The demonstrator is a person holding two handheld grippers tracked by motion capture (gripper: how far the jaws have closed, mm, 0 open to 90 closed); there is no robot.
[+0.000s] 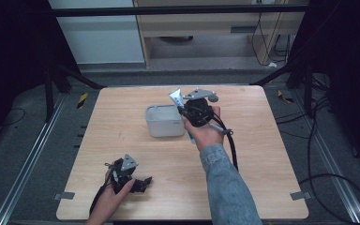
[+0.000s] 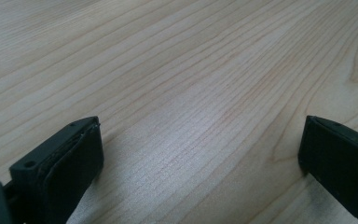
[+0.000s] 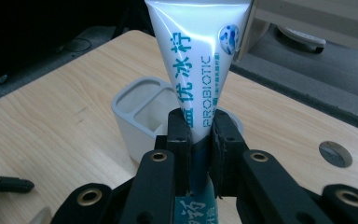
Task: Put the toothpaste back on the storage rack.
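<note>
One wooden worktop (image 1: 178, 154) holds one grey box (image 1: 164, 120). The box sits near the middle, a bit toward the far side. In the right gripper view the box (image 3: 140, 116) has a wall inside that splits it into two parts, though the far part is mostly hidden.

There are two tools, one in each hand. The right tool (image 1: 183, 104) is up over the right edge of the box. Its jaws are squeezed tight on one tube (image 1: 176, 97). The tube is white with blue writing. In the right gripper view the tube (image 3: 196, 60) stands up between the right tool's (image 3: 199, 135) jaws, wide flat end on top. Its lower end goes down past the jaws. The right hand (image 1: 205, 131) wears a blue denim sleeve (image 1: 227, 183).

The left tool (image 1: 143, 182) lies low on the worktop near the front left corner, well apart from the box. The left hand (image 1: 110, 199) holds it. In the left gripper view the left tool's (image 2: 200, 144) jaws are spread wide with bare wood (image 2: 182, 70) between them.
</note>
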